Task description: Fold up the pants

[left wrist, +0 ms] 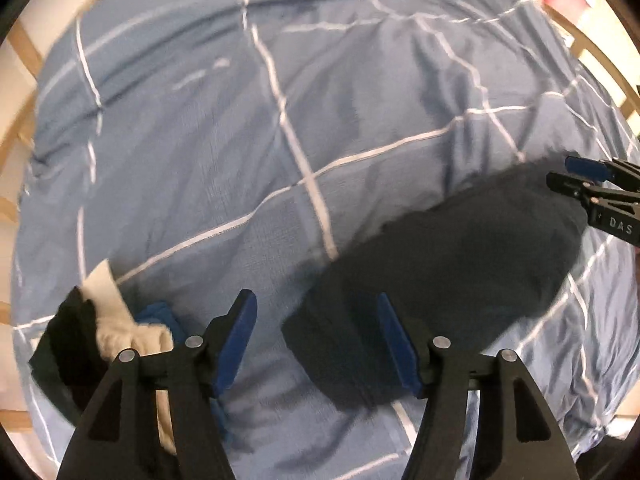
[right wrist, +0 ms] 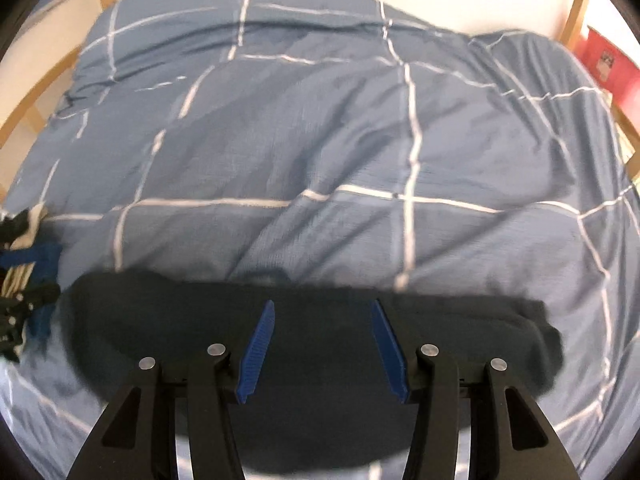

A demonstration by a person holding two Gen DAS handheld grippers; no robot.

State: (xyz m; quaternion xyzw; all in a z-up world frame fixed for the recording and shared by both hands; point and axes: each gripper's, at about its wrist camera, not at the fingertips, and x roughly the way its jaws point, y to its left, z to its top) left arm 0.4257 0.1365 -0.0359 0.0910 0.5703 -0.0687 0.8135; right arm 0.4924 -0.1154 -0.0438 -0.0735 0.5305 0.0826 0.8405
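The dark navy pants point(left wrist: 452, 264) lie folded in a compact band on the blue checked duvet point(left wrist: 224, 128). My left gripper point(left wrist: 316, 300) is open and empty, above the left end of the pants. In the right wrist view the pants point(right wrist: 320, 320) stretch across the lower frame. My right gripper point(right wrist: 322, 306) is open and empty, hovering over their middle. The right gripper also shows at the right edge of the left wrist view point(left wrist: 576, 176), beside the far end of the pants.
A pile of other clothes, black, cream and blue point(left wrist: 104, 320), lies on the duvet to the left of the pants; it shows at the left edge of the right wrist view point(right wrist: 24, 276). A wooden frame point(right wrist: 576, 4) and a red box point(right wrist: 608, 64) stand beyond the bed.
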